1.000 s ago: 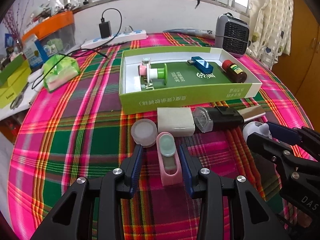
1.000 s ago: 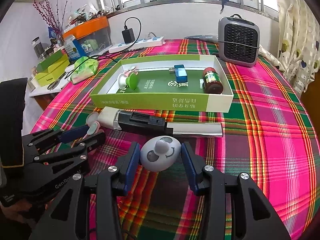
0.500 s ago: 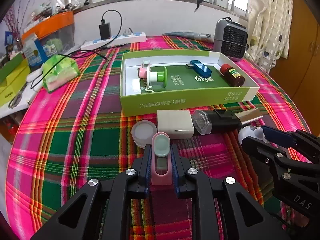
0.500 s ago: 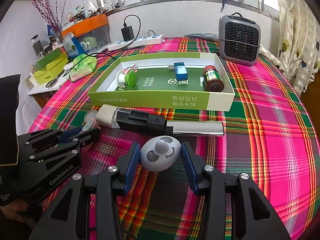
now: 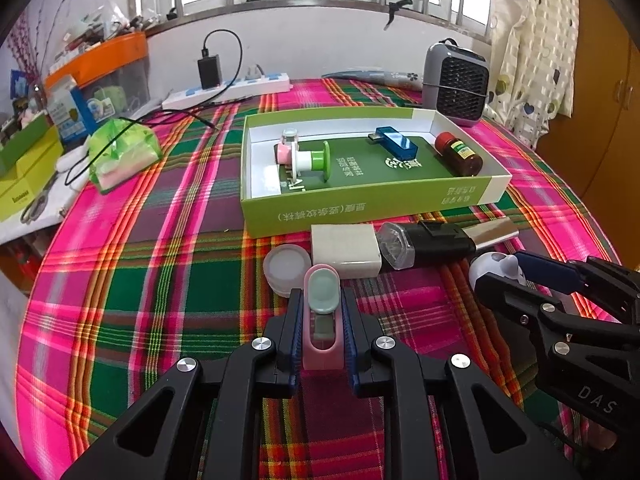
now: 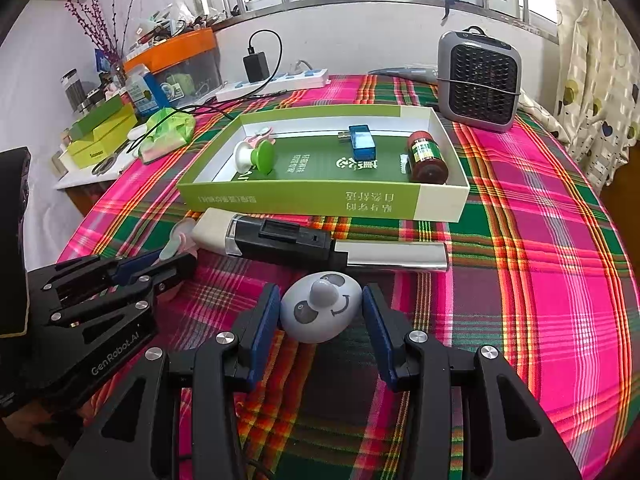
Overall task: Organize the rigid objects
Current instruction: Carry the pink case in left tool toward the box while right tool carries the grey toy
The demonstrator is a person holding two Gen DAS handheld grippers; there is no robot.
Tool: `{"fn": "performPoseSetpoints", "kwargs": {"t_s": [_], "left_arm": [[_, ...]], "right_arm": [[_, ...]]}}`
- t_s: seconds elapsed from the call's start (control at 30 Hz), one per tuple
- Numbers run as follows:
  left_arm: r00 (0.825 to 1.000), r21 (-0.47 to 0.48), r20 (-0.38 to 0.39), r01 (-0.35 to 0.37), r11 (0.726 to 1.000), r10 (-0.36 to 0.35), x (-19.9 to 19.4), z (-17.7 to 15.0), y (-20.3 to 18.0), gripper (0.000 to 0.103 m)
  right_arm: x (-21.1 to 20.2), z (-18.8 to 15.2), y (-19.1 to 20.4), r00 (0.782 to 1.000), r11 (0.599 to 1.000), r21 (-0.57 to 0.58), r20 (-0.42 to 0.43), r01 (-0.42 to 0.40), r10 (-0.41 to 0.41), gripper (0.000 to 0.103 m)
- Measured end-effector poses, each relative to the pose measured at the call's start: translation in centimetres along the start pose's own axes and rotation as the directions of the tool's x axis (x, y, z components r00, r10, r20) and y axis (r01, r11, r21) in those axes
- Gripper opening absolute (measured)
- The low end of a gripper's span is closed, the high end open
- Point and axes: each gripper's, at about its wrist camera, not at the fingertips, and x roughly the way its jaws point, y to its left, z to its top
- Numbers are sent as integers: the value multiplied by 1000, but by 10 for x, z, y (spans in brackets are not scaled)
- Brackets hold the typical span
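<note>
1. Left gripper (image 5: 322, 334): pads pressed on both sides of a pink case (image 5: 322, 320), which lies on the plaid tablecloth (image 5: 160, 280) just in front of a round white lid (image 5: 286, 270).
2. Right gripper (image 6: 320, 316): fingers apart, straddling a grey smiley-face egg (image 6: 320, 308); small gaps show at each pad.
3. Green tray box (image 5: 360, 208) behind holds a blue USB stick (image 5: 396, 144) and a brown bottle (image 5: 458, 154).

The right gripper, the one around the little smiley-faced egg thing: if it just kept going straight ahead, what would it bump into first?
Probably the panda-faced egg between its open fingers, then the black-and-silver flashlight lying crosswise behind it.
</note>
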Motion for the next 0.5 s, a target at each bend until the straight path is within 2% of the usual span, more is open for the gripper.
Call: {"fn": "performPoseSetpoints", "kwargs": {"t_s": [0.5], "left_arm": [[999, 14, 32, -10, 1000, 10, -15, 0, -4, 17]], "right_arm": [[-9, 0, 4, 1000, 1000, -8, 20, -6, 6, 44]]}}
